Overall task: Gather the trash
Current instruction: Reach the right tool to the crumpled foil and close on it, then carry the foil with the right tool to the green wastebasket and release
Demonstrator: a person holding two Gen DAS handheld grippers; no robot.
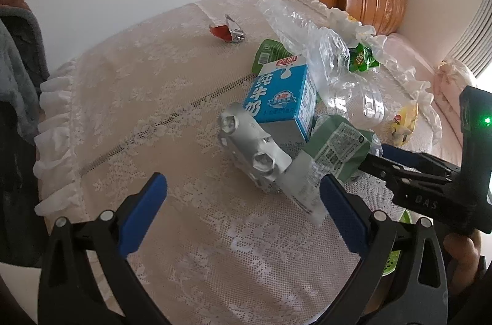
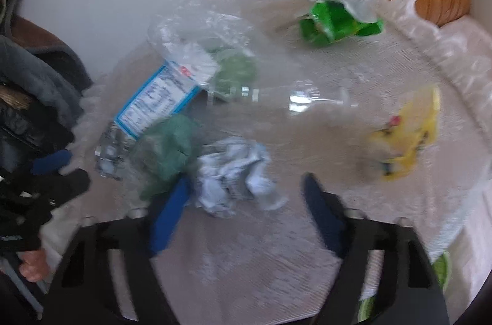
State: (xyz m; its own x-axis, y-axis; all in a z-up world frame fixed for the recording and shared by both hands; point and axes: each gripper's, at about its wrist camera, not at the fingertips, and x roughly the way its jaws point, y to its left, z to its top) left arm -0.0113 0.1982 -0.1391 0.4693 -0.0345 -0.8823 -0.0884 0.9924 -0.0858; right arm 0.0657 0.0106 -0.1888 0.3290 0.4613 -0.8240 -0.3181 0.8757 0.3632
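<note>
Blurred right view | right claw (image 2: 246,220) spread around crumpled paper (image 2: 236,174) | left claw (image 1: 243,202) released, empty

We note the right wrist view is motion-smeared throughout: print on the blue milk carton (image 2: 160,100) is unreadable there. The crumpled pale wad (image 2: 236,174), just right of the carton's near end, cannot be identified. In the left wrist view the carton (image 1: 283,94) hides most of the green lid (image 1: 267,51) behind it. The right gripper (image 1: 373,163) has its tips behind the green pack (image 1: 338,146) right of the carton; grip unreadable.
</note>
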